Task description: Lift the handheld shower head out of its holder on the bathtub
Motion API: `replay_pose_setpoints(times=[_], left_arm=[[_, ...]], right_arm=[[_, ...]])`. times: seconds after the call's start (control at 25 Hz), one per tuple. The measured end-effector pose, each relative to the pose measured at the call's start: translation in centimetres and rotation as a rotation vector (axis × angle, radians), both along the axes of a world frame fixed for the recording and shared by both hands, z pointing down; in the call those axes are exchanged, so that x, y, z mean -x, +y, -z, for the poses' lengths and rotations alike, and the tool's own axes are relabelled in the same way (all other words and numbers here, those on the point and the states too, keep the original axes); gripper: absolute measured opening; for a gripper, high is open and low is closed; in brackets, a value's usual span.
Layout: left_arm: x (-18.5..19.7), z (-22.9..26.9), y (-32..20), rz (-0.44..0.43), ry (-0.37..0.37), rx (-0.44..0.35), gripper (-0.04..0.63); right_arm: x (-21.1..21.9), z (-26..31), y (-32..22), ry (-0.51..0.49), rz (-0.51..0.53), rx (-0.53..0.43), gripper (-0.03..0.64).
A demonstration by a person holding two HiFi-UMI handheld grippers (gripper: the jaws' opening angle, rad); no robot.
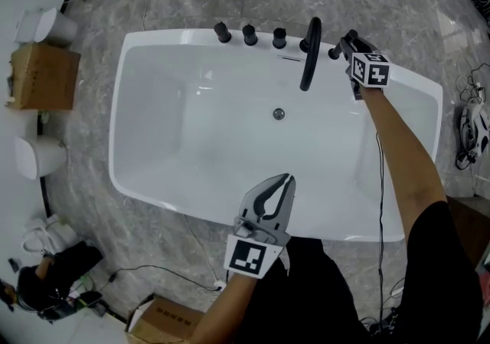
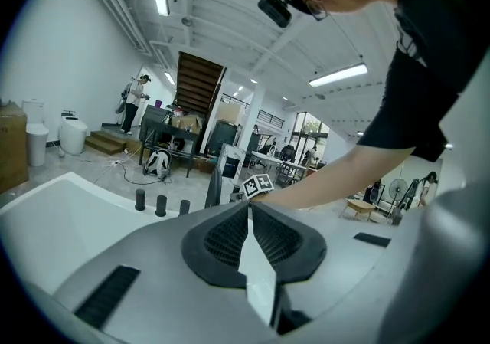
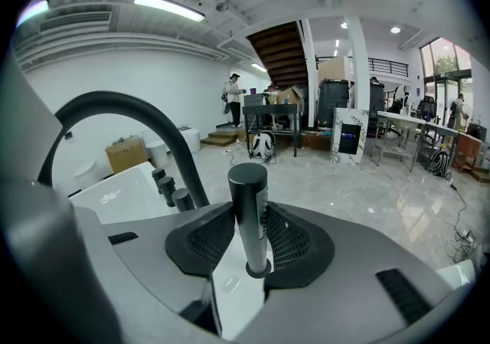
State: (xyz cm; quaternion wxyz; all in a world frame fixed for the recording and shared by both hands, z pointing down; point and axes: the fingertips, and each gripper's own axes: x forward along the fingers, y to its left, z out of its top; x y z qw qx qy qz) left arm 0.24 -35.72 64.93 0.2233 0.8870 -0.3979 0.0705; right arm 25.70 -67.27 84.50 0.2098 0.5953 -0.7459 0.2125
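The black handheld shower head (image 3: 248,181) stands upright in its holder on the white bathtub's (image 1: 153,191) far rim, at the right end of the row of black fittings (image 1: 335,51). My right gripper (image 3: 249,220) is shut on its round handle, a pad pressing each side; in the head view that gripper (image 1: 347,39) reaches over the tub's far right corner. My left gripper (image 1: 287,180) hovers over the tub's near rim, shut with nothing between its jaws (image 2: 249,206).
A curved black spout (image 1: 310,55) and three black knobs (image 1: 249,34) line the far rim left of the shower head. A drain (image 1: 279,113) sits in the tub's back wall. Cardboard boxes (image 1: 42,76), white toilets (image 1: 46,27) and cables lie on the marble floor around.
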Motion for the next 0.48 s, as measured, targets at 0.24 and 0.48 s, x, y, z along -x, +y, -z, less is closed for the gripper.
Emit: replay_pose_setpoints(times=[0.24, 0.48], left_arm=[[0.6, 2.3, -0.1, -0.013, 0.031, -0.015, 0.008], [1.0, 4.0, -0.4, -0.058, 0.037, -0.012, 0.008]], right_arm=[[0.8, 3.3, 0.1, -0.001, 0.014, -0.005, 0.121], [1.7, 7.5, 0.7, 0.033, 0.047, -0.025, 0.121]])
